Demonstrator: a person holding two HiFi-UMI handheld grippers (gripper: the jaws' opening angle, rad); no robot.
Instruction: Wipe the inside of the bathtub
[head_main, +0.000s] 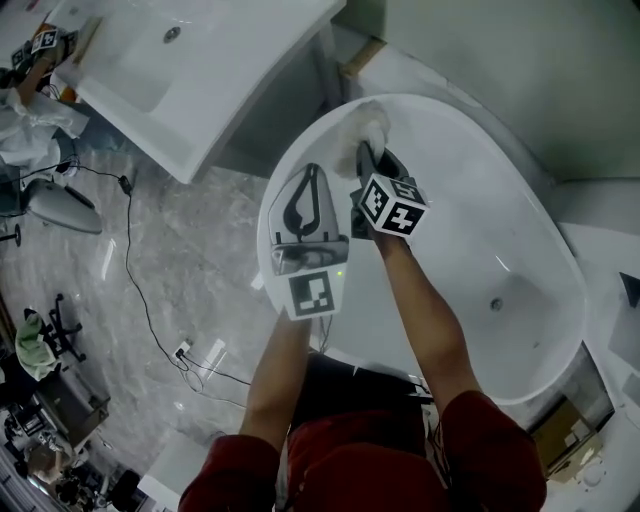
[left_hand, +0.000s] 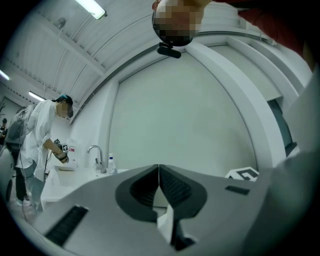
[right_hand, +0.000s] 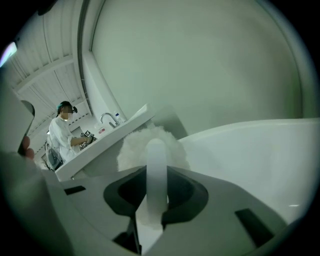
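The white oval bathtub (head_main: 470, 240) fills the middle of the head view. My right gripper (head_main: 365, 158) reaches into its far left end and is shut on the handle of a white fluffy wiper (head_main: 366, 124), whose head lies against the tub's inner wall just under the rim. In the right gripper view the white handle (right_hand: 156, 165) runs between the jaws of the right gripper (right_hand: 156, 176) to the fluffy head (right_hand: 135, 146), with the tub wall (right_hand: 260, 160) to the right. My left gripper (head_main: 311, 170) hovers over the tub's left rim, shut and empty; the left gripper (left_hand: 159, 172) points at a bare wall.
A white washbasin counter (head_main: 200, 60) stands at the upper left, close to the tub's end. A black cable (head_main: 135, 270) trails over the marble floor on the left. The drain (head_main: 495, 305) sits low in the tub. A person in white (left_hand: 45, 130) works at the basin.
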